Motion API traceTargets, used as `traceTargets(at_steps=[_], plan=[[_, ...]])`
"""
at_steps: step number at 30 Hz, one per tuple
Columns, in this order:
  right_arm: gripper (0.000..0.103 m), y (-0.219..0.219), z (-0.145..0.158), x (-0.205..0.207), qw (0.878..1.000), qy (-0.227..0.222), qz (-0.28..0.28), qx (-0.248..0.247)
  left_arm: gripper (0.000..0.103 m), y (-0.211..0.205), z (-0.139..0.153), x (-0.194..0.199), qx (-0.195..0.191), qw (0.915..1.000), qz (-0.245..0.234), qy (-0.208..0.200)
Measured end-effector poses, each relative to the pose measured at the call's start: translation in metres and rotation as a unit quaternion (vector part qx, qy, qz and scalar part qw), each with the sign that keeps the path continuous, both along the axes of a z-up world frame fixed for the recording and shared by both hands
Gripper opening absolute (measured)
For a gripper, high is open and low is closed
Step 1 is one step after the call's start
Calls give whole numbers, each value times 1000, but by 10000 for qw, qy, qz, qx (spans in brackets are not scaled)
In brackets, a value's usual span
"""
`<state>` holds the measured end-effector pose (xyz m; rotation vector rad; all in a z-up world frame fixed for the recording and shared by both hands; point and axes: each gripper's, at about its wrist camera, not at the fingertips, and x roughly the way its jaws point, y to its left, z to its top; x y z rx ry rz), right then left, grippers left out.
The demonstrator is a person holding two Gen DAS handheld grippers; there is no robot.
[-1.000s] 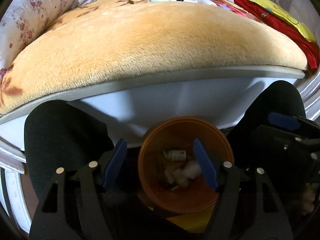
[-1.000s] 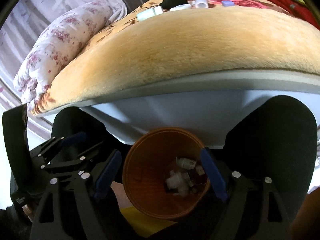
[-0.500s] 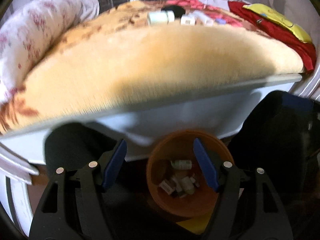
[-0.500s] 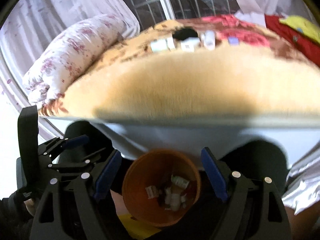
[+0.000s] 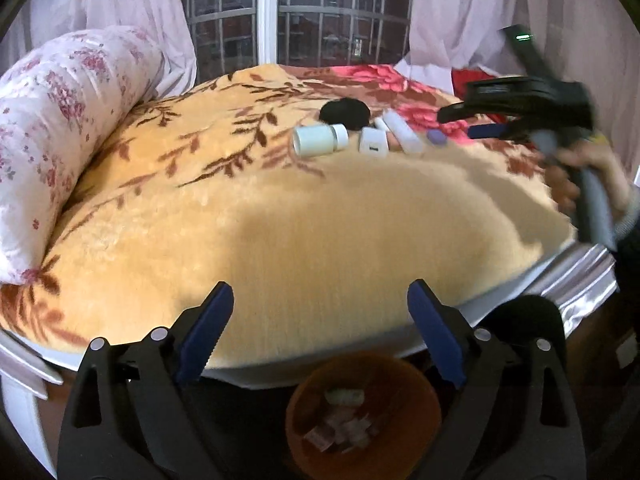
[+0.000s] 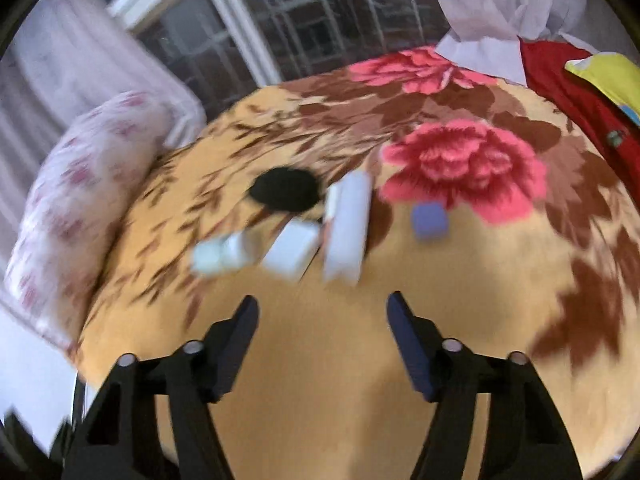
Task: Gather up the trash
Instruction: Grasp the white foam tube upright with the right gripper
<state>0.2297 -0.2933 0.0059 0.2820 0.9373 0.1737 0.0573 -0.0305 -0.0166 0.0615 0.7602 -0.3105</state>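
Bottle [image 5: 319,141], box [image 5: 373,142] and tube [image 5: 403,133] side by side on blanket [image 5: 280,220], bin [image 5: 362,412] below

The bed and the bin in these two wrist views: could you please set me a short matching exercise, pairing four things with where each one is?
Things:
1. white bottle
2. orange bin
3. floral bolster
4. small purple item

Places:
A. on the floor below the bed's edge, with scraps inside
B. along the blanket's left side
C. lying on its side, leftmost in the row of litter
D. just below the pink flower on the blanket

Pairs: 1-C, 2-A, 3-B, 4-D
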Motion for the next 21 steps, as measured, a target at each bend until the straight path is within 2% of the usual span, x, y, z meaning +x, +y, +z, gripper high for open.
traceTargets(at_steps=[2, 6, 12, 13, 15, 16, 18, 21], plan=[[62, -1, -9, 37, 9996, 235, -86, 98, 87, 1, -2, 5, -74, 10000, 14, 53], [62, -1, -29, 79, 9975, 660, -163, 173, 87, 5, -9, 10, -46, 9999, 27, 85], [61, -1, -52, 110, 9935, 1090, -252, 209, 87, 15, -22, 18, -236, 9992, 56, 307], [59, -1, -55, 113, 9930, 1130, -265, 225, 87, 16, -24, 20, -266, 9990, 69, 355], [44, -1, -60, 117, 9923, 1194, -264, 209, 87, 19, -27, 22, -305, 9986, 100, 412], [43, -2, -62, 118, 9922, 1195, -244, 247, 87, 20, -28, 23, -315, 9985, 96, 434], [30, -2, -62, 118, 9921, 1169, -212, 392, 87, 21, -30, 22, -316, 9984, 118, 459], [27, -5, -54, 111, 9937, 997, -373, 357, 87, 21, -31, 22, -301, 9983, 128, 474]])
